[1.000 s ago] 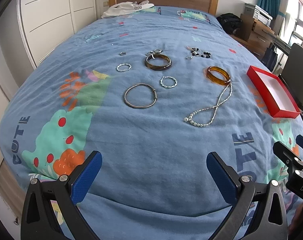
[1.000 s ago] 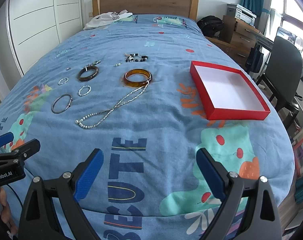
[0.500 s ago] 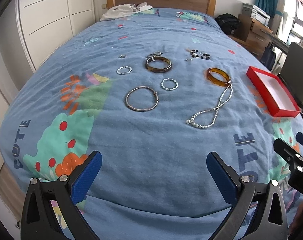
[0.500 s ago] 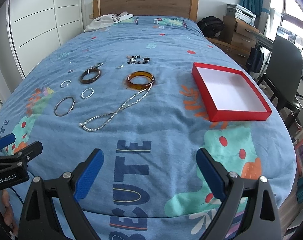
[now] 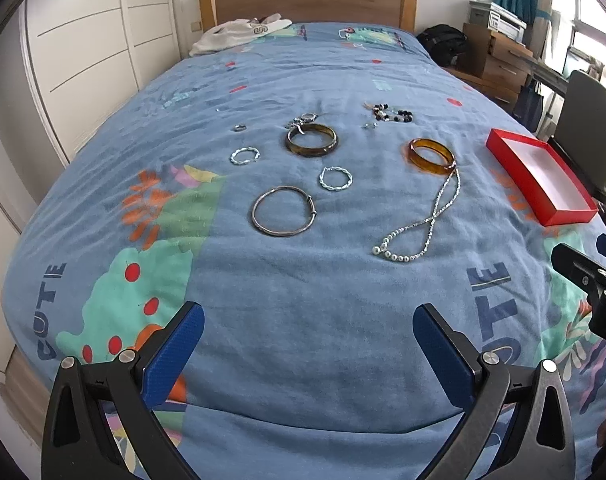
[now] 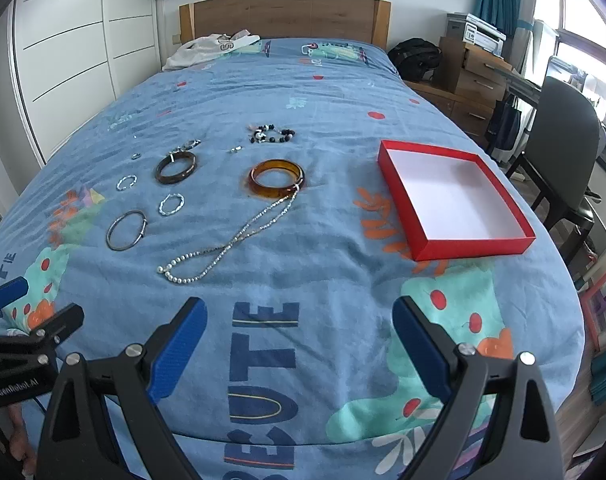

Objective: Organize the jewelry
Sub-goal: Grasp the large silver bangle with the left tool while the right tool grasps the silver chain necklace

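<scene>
Both tongs spread wide and empty: left gripper (image 5: 307,334) and right gripper (image 6: 299,326) above the blue bedspread (image 6: 323,92). Left of the red box (image 6: 419,250): amber bangle (image 6: 277,178), pearl necklace (image 6: 231,242), silver bangle (image 5: 283,216)

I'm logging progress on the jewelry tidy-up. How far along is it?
Nothing looks done: the red box is empty. Nothing is in hand; the left gripper and right gripper are both open. Left: the pearl necklace, amber bangle, dark bangle, silver hoop and smaller pieces on the bedspread.
</scene>
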`<action>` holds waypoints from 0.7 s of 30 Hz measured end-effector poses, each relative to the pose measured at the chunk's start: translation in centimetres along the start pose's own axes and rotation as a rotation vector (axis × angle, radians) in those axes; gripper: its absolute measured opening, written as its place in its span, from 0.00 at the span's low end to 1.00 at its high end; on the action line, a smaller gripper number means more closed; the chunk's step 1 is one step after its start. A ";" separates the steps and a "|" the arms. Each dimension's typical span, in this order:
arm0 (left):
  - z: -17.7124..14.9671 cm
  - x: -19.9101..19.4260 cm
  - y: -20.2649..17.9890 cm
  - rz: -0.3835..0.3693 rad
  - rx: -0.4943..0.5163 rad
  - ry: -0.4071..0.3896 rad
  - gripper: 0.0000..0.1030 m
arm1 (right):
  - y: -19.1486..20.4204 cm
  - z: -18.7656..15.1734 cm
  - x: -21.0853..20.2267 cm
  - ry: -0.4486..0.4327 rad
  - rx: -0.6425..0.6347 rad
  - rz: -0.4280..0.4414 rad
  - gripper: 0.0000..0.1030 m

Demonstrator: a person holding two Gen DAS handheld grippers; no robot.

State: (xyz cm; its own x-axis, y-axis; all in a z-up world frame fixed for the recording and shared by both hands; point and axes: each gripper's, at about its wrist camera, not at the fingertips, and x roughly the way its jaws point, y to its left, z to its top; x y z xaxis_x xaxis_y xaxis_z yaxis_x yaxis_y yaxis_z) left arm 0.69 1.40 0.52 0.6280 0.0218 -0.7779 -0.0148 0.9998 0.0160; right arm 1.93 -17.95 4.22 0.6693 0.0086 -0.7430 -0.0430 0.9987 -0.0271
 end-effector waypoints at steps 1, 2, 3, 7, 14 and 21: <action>0.0 -0.1 0.1 0.003 0.000 -0.006 0.99 | 0.1 0.0 0.0 0.000 -0.002 -0.003 0.92; 0.0 -0.1 0.2 0.007 -0.001 -0.010 0.99 | 0.2 0.0 0.0 -0.005 -0.003 -0.004 0.92; 0.0 -0.1 0.5 0.007 -0.009 -0.013 0.99 | 0.1 0.0 0.0 -0.010 0.005 0.002 0.92; 0.3 0.4 1.9 0.037 -0.042 0.003 0.99 | 0.3 0.2 0.2 -0.016 0.025 0.031 0.92; 0.7 1.4 4.3 0.060 -0.095 0.004 0.99 | 0.9 1.0 0.8 -0.037 0.056 0.087 0.92; 1.4 2.8 5.2 0.053 -0.119 0.010 0.99 | 1.4 1.9 2.6 -0.019 0.071 0.123 0.91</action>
State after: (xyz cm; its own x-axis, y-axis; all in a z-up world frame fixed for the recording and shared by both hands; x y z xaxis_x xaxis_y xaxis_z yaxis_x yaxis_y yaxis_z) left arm 3.44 6.70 -0.69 0.6161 0.0741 -0.7842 -0.1403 0.9900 -0.0167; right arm 5.00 -16.39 3.56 0.6763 0.1316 -0.7248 -0.0733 0.9911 0.1115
